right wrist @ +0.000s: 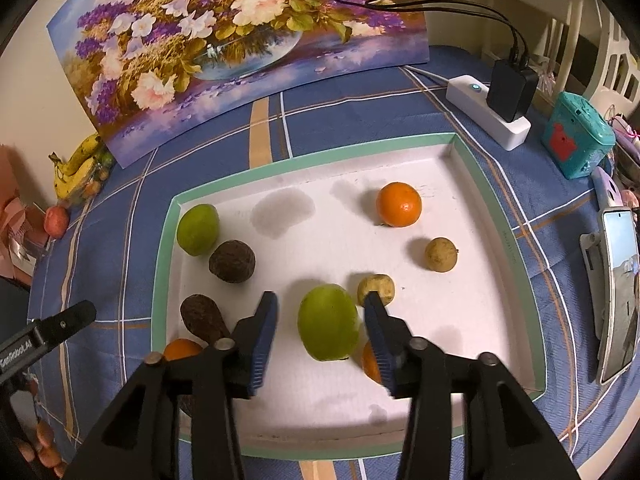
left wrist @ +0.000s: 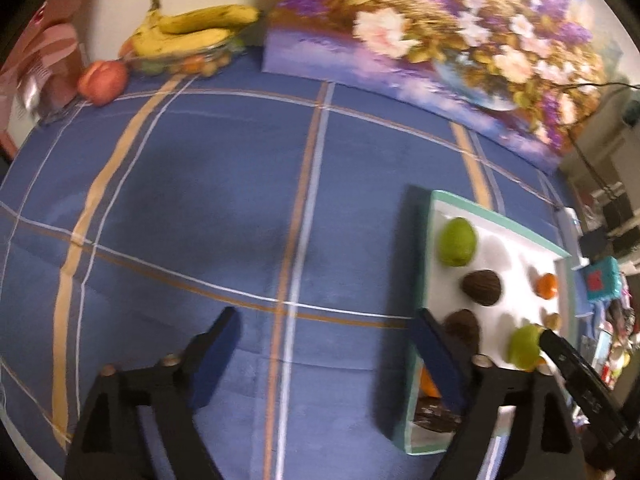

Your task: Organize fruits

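Hovering over tray [right wrist: 162, 264], lower middle of right view: right claw [right wrist: 322, 320], spread, green fruit [right wrist: 328, 328] seen between pads, not pinched. Left claw [left wrist: 324, 344] spread wide over blue cloth [left wrist: 200, 200], nothing held. Oranges [right wrist: 399, 205], brown fruits [right wrist: 232, 261] kept in tray. Bananas [left wrist: 192, 30] seen upper left.

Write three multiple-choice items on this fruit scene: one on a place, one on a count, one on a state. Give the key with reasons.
1. Where do the bananas lie?
A in the tray
B on the cloth beside the flower painting
C on the power strip

2. How many green fruits are in the tray?
A one
B two
C four

3. The right gripper is
A open around a green fruit
B shut on an orange
C empty over bare cloth

Key: B, they sit left of the painting; B, two show; A, gaps show beside both pads.
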{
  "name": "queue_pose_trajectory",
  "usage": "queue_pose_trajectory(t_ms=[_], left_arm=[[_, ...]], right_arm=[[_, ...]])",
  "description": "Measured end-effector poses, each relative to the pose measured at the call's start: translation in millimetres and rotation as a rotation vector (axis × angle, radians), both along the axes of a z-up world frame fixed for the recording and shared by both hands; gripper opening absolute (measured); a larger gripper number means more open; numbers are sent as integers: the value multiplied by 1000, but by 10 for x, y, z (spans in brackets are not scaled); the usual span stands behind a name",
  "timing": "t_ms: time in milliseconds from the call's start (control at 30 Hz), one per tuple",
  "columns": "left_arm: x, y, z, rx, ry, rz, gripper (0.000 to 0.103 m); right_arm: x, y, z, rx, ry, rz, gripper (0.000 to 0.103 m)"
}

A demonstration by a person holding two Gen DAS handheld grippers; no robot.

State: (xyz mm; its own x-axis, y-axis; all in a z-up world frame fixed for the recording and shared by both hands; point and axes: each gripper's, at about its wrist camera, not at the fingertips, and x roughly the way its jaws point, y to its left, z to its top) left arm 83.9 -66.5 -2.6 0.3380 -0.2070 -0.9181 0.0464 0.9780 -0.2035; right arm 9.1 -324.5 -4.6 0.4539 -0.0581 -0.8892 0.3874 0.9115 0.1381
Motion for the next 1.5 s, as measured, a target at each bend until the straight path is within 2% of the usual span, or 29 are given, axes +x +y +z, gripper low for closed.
queue_pose_trajectory(t_ms=[133, 200, 367, 467, 733, 833, 967, 1067, 1133, 1333, 1500], left_arm=[[42, 97, -117, 44, 15, 34, 103], [50, 128, -152, 59, 12, 42, 103], [46, 150, -221, 81, 16, 43, 103], [54, 148, -226, 59, 14, 42, 103], [47, 120, -5, 9, -92, 61, 103], [60, 157, 14, 13, -89, 73, 103], [30, 204, 77, 3, -138, 74, 103], [-24, 193, 131, 107, -175, 100, 103], [-55, 190, 155, 141, -191, 98, 103], [-159, 251, 188, 110, -160, 83, 103], [-344, 226, 233, 134, -159, 32, 103]], right_arm=[[29, 44, -25, -12, 12, 18, 64], [41, 68, -40, -27, 18, 24, 83], [43, 97, -42, -39, 4, 36, 85], [41, 105, -33, -46, -13, 35, 96], [35, 123, 16, -44, -54, 34, 96], [35, 144, 20, -46, -52, 36, 96], [30, 194, 27, -52, -49, 43, 96], [30, 239, 28, -57, -45, 53, 96], [29, 272, 27, -64, -41, 59, 96], [-5, 361, 42, -84, -39, 68, 96], [-75, 459, 101, -107, -52, 77, 96]])
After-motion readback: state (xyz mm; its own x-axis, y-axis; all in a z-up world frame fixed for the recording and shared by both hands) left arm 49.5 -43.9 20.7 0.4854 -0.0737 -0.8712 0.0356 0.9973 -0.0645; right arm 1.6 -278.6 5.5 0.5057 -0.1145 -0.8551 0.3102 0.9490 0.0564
